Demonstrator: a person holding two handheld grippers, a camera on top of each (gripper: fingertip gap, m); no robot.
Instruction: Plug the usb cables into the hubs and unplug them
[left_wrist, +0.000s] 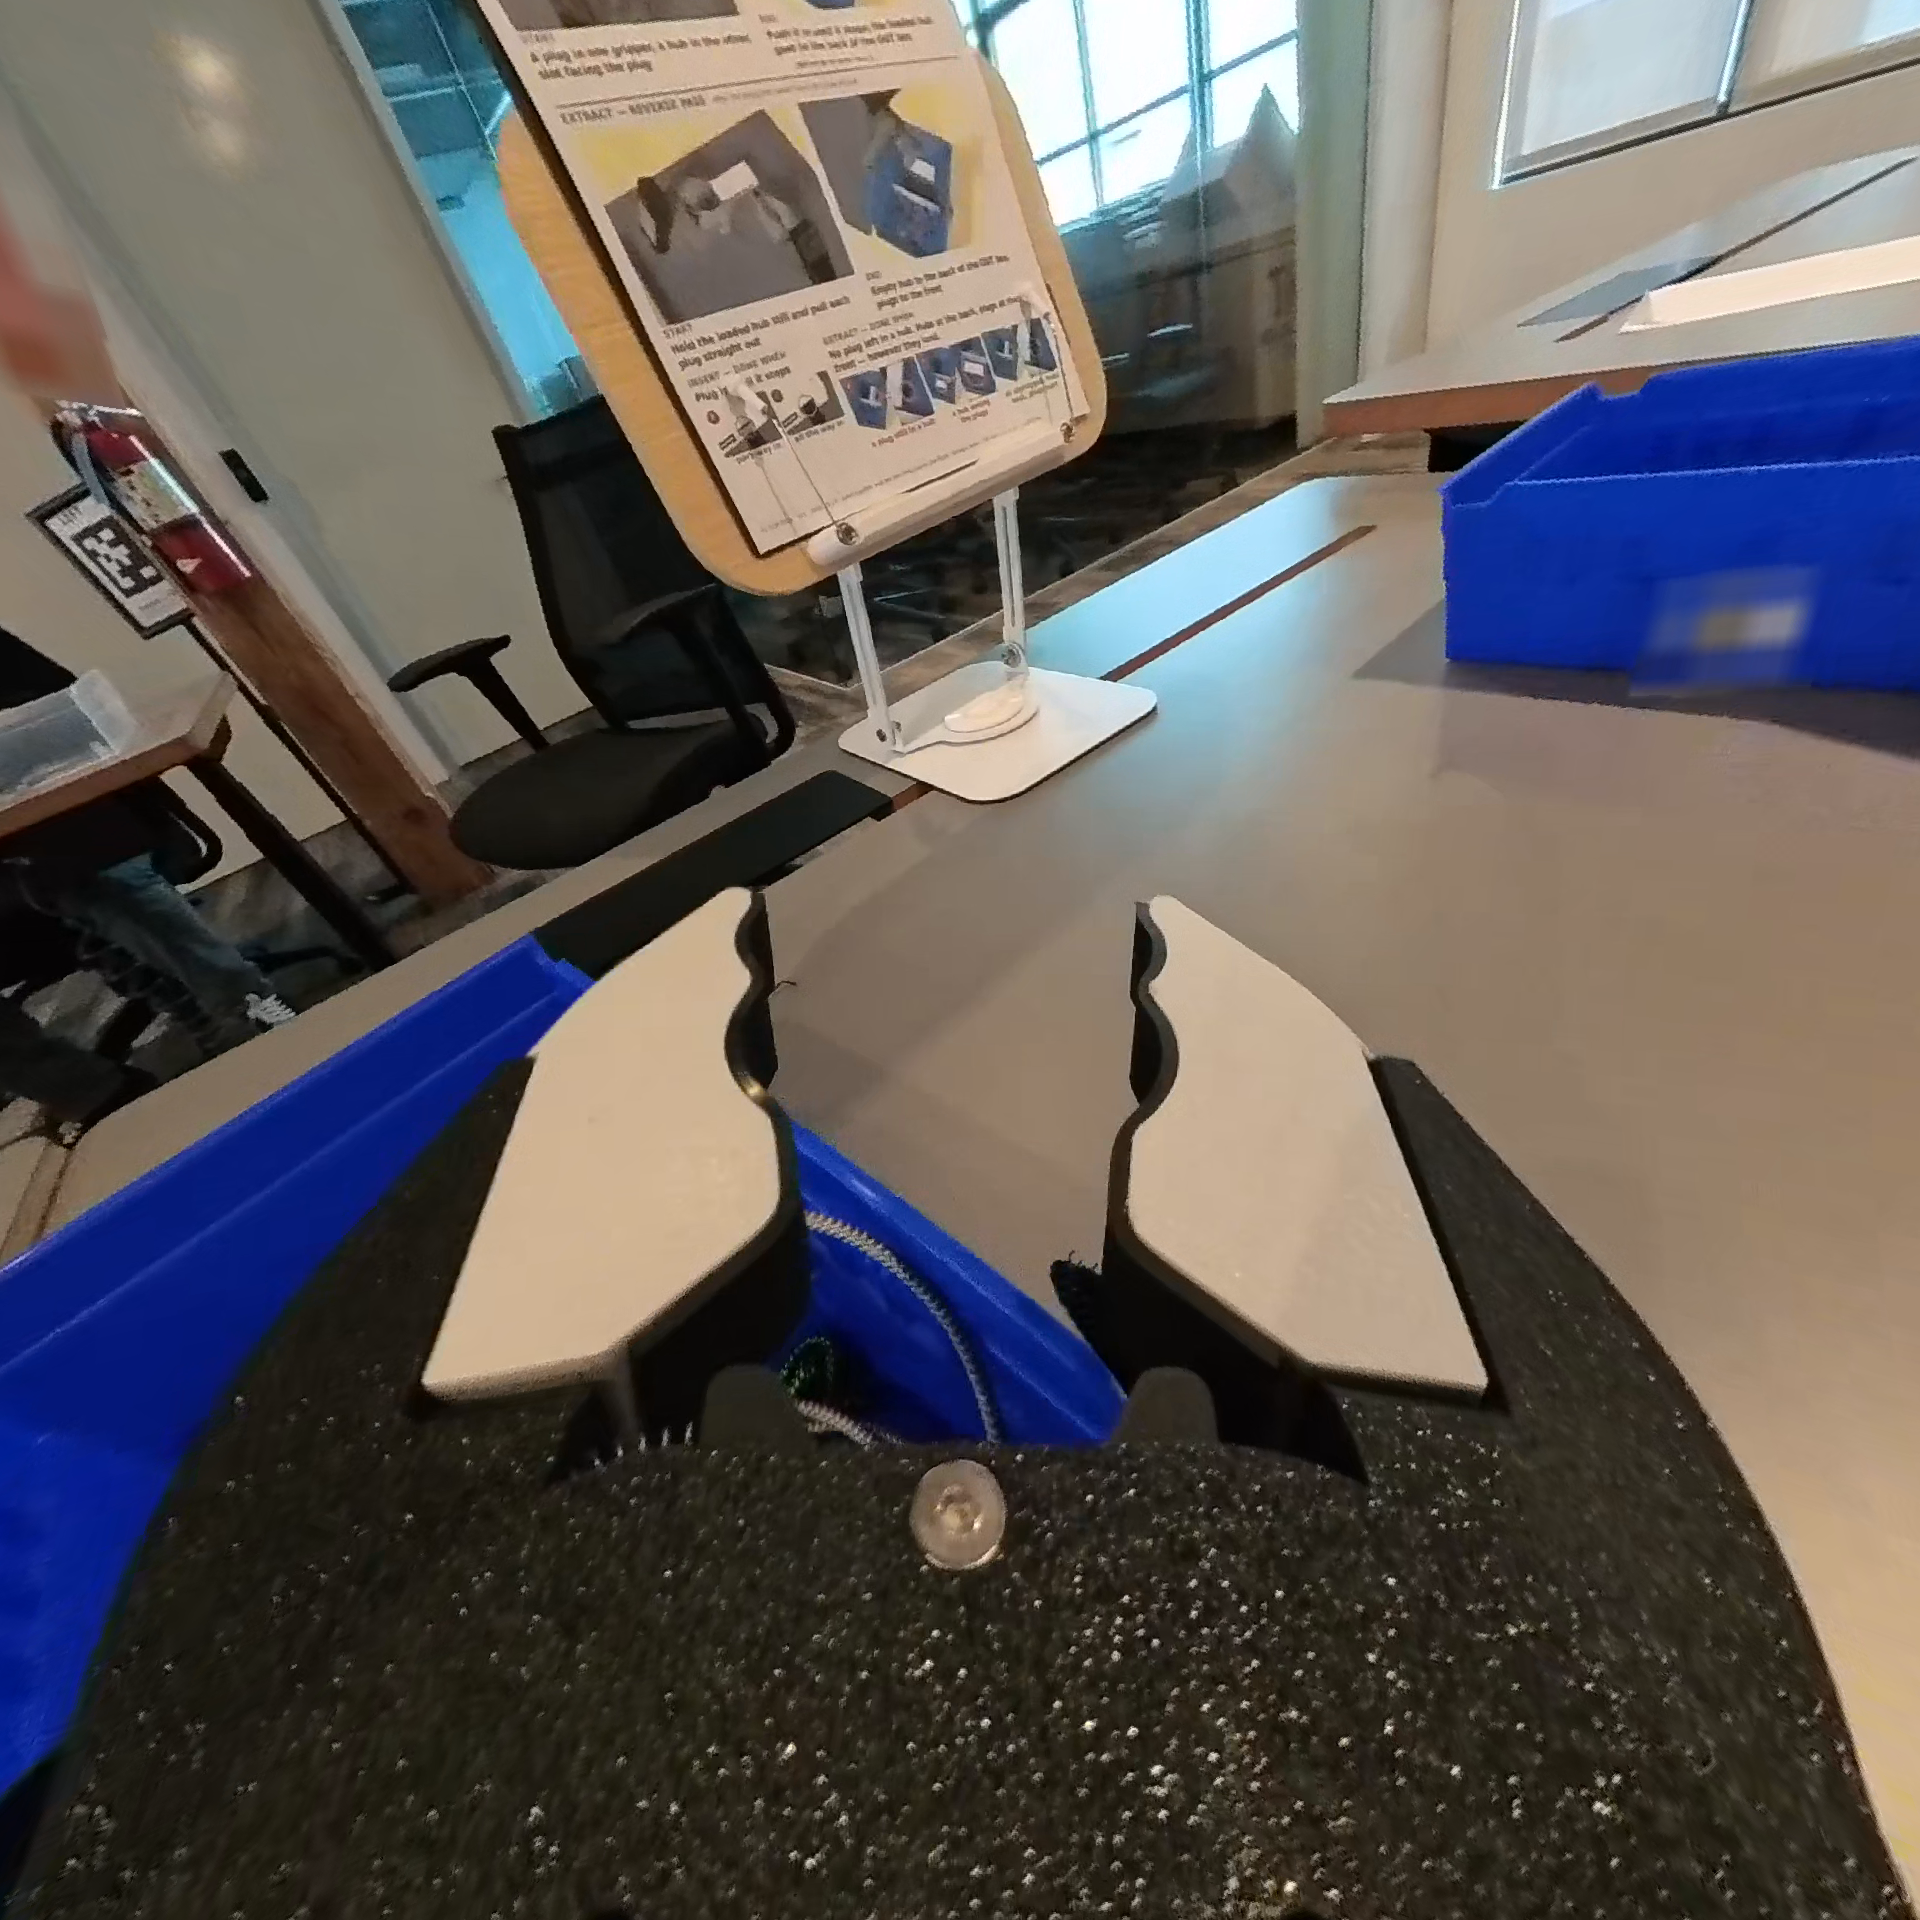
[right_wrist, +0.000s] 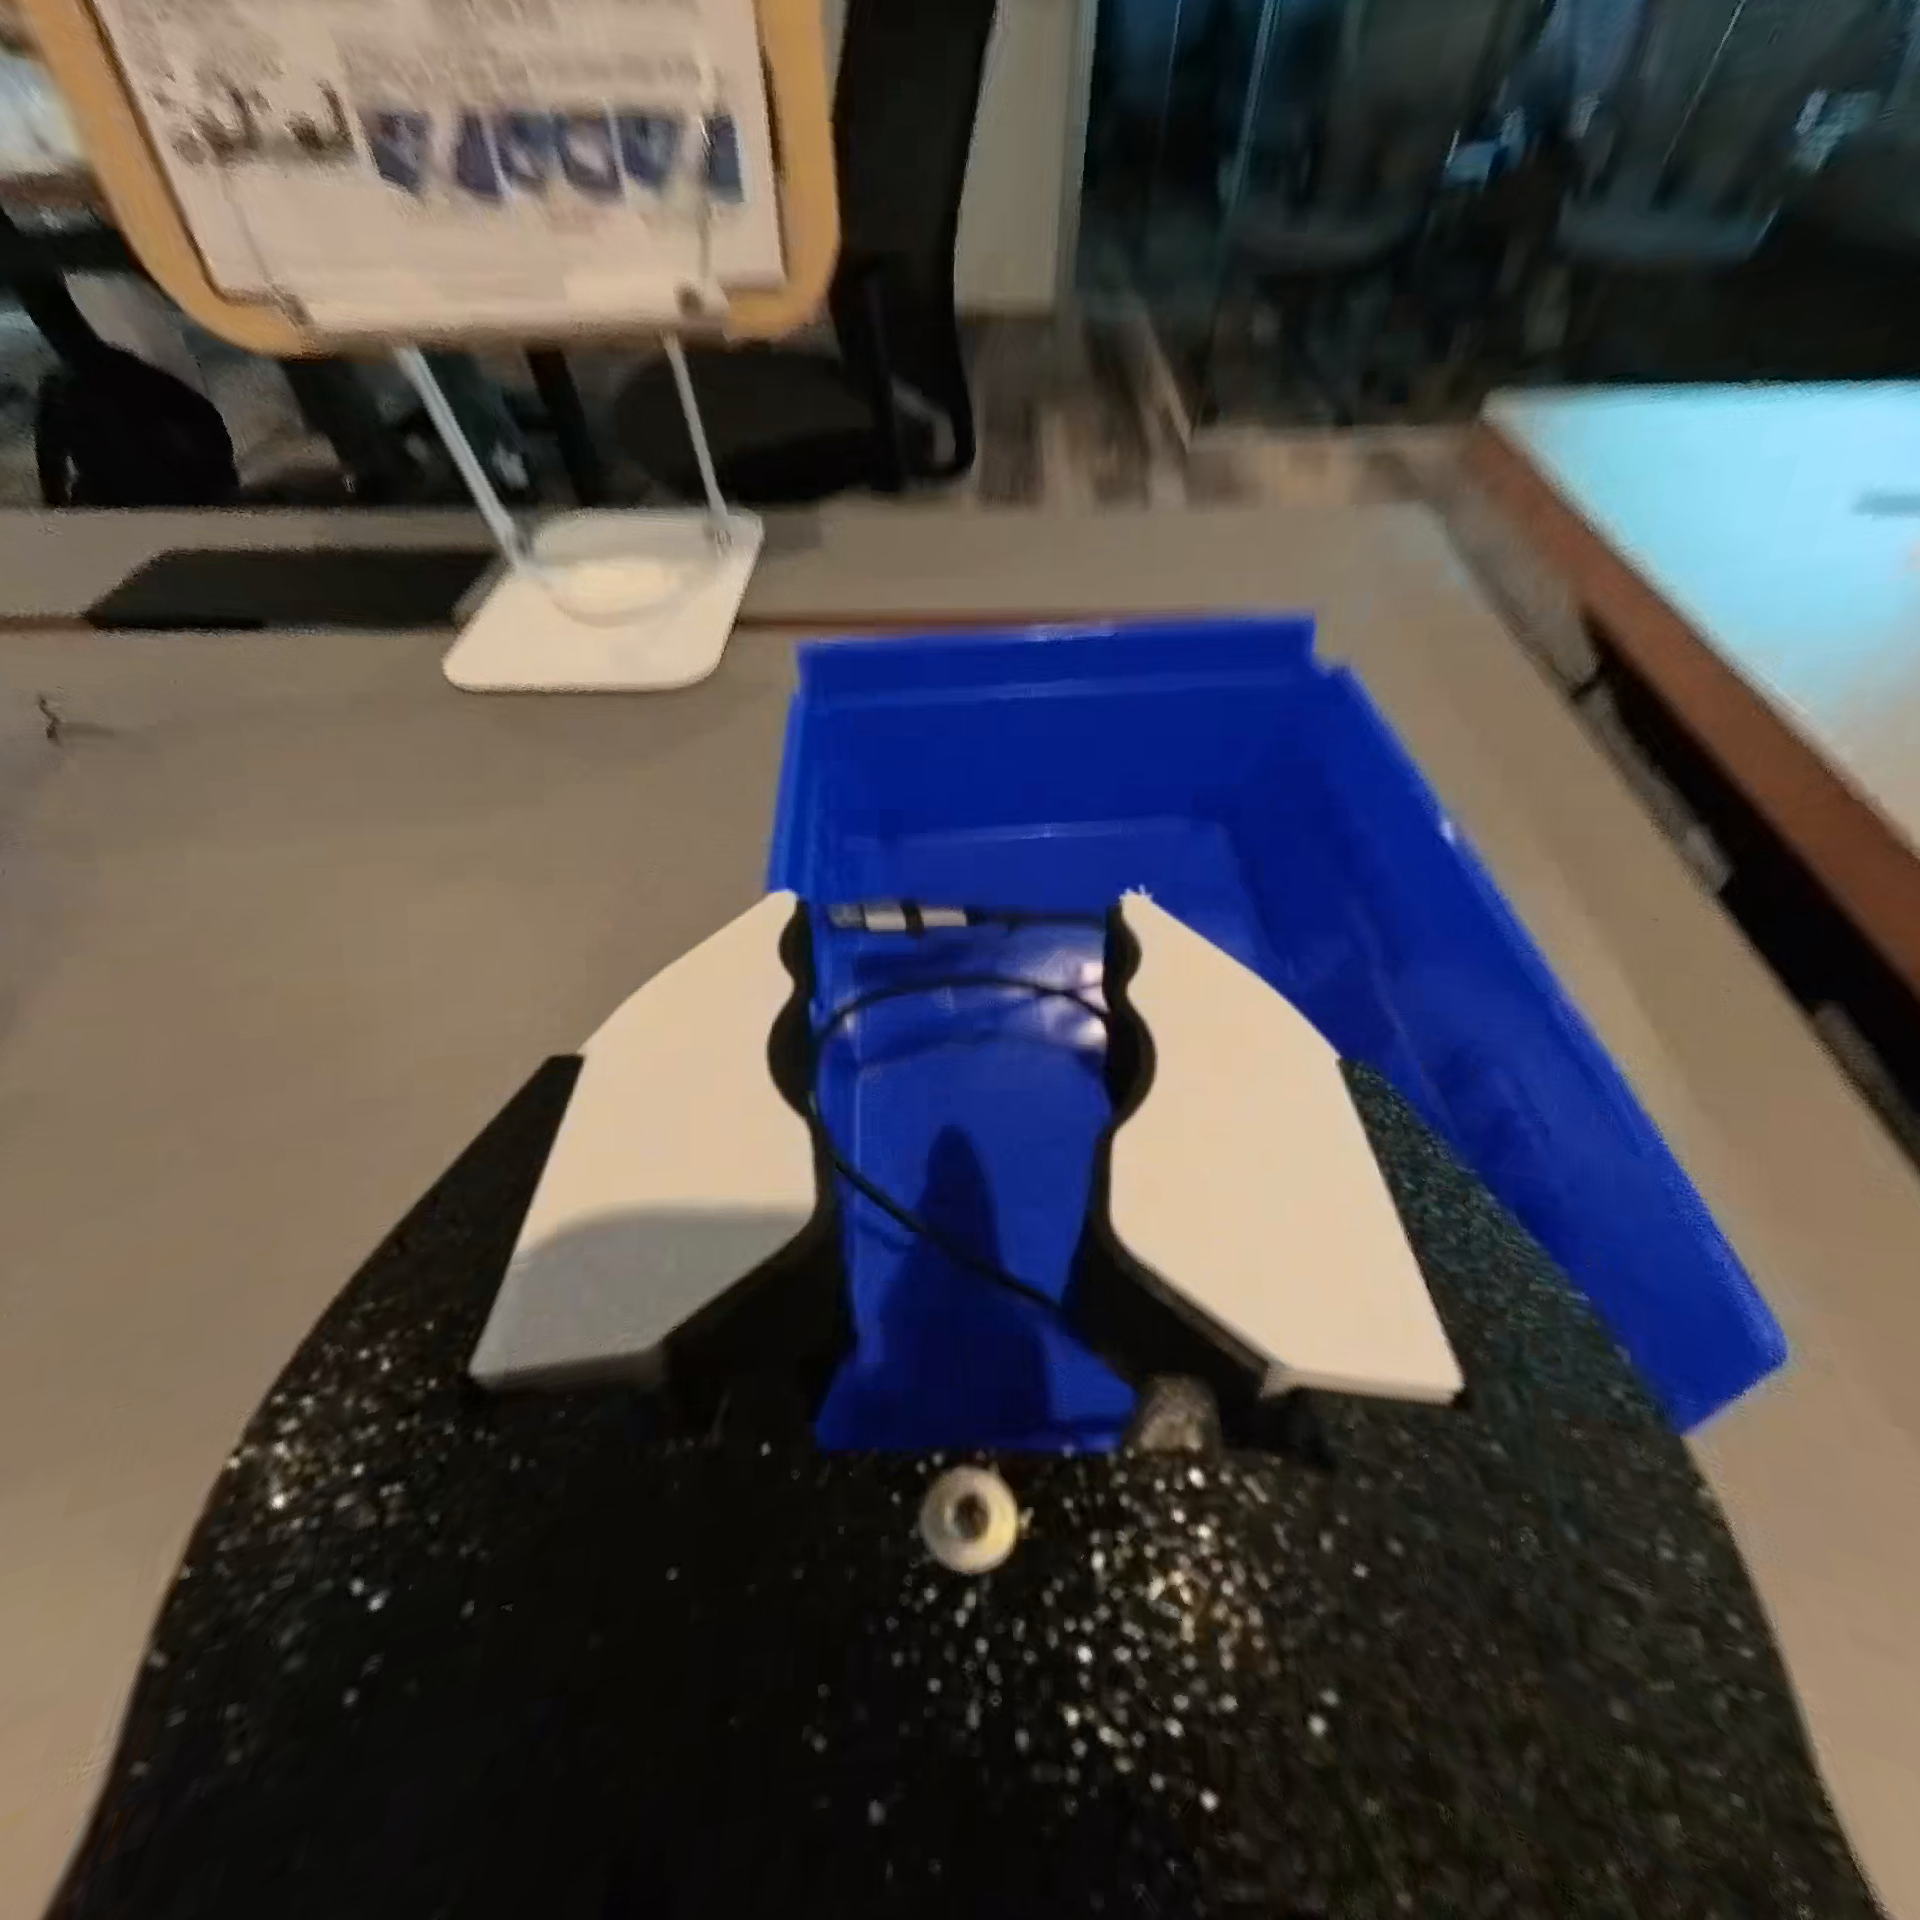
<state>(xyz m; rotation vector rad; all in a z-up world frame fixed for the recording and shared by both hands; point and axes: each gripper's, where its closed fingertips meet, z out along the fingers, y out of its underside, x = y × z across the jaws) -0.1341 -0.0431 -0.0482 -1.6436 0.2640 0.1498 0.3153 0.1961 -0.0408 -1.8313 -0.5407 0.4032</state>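
Observation:
My left gripper (left_wrist: 951, 935) is open and empty above the near edge of a blue bin (left_wrist: 208, 1247) at the left. A braided white-blue cable (left_wrist: 925, 1309) lies in that bin, seen between the fingers. My right gripper (right_wrist: 961, 925) is open and empty over a second blue bin (right_wrist: 1299, 883). In that bin lies a thin black cable (right_wrist: 935, 1236) with a silver-and-black plug (right_wrist: 899, 917) near the left wall. No hub shows clearly in either view. The right view is blurred.
A grey table (left_wrist: 1351, 935) holds both bins; the right bin also shows in the left wrist view (left_wrist: 1683, 520). An instruction board on a white stand (left_wrist: 987, 727) stands at the table's far edge, also in the right wrist view (right_wrist: 603, 613). Office chairs (left_wrist: 623, 727) stand beyond. My hands' fingertips stand some 50 cm from each other.

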